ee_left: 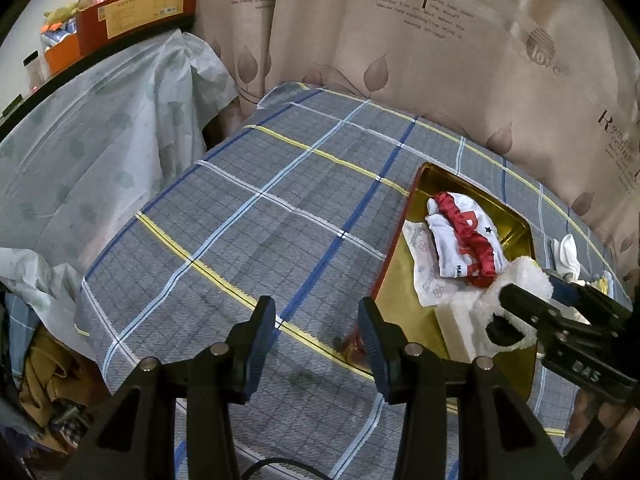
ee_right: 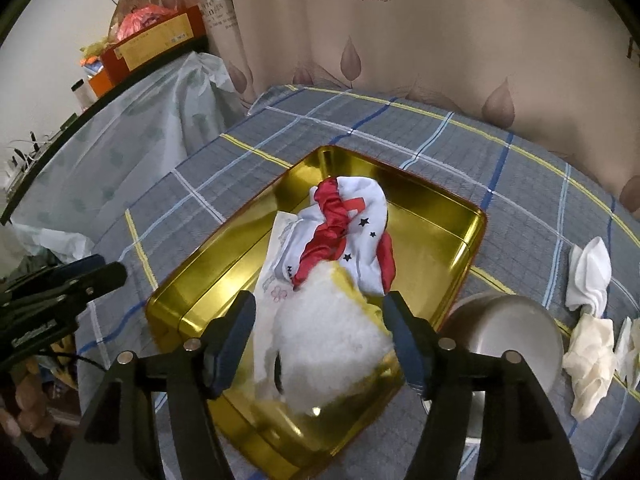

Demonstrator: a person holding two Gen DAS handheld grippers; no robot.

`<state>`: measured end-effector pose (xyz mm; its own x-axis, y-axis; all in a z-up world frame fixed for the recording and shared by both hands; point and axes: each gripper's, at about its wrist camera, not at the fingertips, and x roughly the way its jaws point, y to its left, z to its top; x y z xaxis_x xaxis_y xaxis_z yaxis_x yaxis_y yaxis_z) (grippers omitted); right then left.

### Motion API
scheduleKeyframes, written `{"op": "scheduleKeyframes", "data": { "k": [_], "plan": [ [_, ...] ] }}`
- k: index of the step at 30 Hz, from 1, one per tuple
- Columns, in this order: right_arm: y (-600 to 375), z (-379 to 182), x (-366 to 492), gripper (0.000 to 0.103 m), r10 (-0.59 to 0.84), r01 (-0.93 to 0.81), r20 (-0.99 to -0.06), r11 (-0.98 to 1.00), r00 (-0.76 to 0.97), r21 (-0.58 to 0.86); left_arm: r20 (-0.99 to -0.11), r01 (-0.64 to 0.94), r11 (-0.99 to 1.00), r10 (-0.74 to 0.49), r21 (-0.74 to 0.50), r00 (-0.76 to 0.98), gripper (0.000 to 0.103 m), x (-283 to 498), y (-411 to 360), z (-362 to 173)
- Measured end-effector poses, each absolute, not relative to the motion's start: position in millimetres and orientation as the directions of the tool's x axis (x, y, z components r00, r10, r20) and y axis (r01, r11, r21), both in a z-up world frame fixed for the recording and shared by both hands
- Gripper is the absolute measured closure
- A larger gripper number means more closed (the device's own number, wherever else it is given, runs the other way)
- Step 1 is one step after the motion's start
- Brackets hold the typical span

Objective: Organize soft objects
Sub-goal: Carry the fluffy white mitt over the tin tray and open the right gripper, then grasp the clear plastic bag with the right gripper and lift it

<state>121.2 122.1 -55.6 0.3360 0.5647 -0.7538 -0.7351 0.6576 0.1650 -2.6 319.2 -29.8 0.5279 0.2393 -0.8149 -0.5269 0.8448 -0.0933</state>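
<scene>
Plaid bedsheet (ee_right: 460, 148), curtain behind. Left gripper (ee_left: 316, 332) hangs wide, empty. Gold tin (ee_right: 460, 216) w/ red-white cloth (ee_right: 352, 232) already in; right gripper (ee_right: 320, 332) jaws apart around fluffy white toy (ee_right: 332, 332), prob. just dropped in. Left to do: white rags (ee_right: 590, 276) at right.

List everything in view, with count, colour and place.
Tin: one, gold, on the plaid cover.
Cloth: one, white with red trim and stars, in the tin.
Fluffy item: one, white, in the tin between the right claw's open fingers.
Loose cloths: several, white and cream, right of the tin.
Bowl: one, grey, beside the tin.
Curtain: one, beige with leaves, behind.
Box: one, red, upper left.
Left claw: open, empty, over the cover.
Right claw: open.
</scene>
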Motion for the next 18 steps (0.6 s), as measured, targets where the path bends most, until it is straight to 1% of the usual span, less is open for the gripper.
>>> {"op": "scheduleKeyframes", "data": {
  "k": [2, 6, 11, 16, 18],
  "plan": [
    [115.1, -50.9, 118.3, 0.037, 0.576, -0.732, -0.742, 0.659, 0.342, 0.174, -0.815, -0.524, 0.847, 0.239, -0.091, 0.527, 0.059, -1.9, 317.8, -30.4],
    [100.1, -43.6, 114.8, 0.033, 0.591, -0.727, -0.726, 0.661, 0.351, 0.186, -0.817, -0.516, 0.853, 0.241, -0.079, 0.524, 0.059, -0.5, 313.5, -31.8],
    [73.0, -38.6, 111.8, 0.033, 0.59, -0.714, -0.72, 0.674, 0.366, 0.19, -0.814, -0.507, 0.859, 0.248, -0.065, 0.524, 0.059, 0.4, 309.2, -31.8],
    [21.4, -37.5, 118.0, 0.033, 0.528, -0.667, -0.742, 0.73, 0.413, 0.148, -0.813, -0.5, 0.865, 0.265, -0.037, 0.519, 0.059, 2.4, 305.1, -32.7],
    [-9.2, -38.4, 125.4, 0.033, 0.476, -0.629, -0.758, 0.769, 0.445, 0.115, -0.814, -0.494, 0.869, 0.266, -0.03, 0.517, 0.059, 3.6, 302.6, -33.3]
  ]
}}
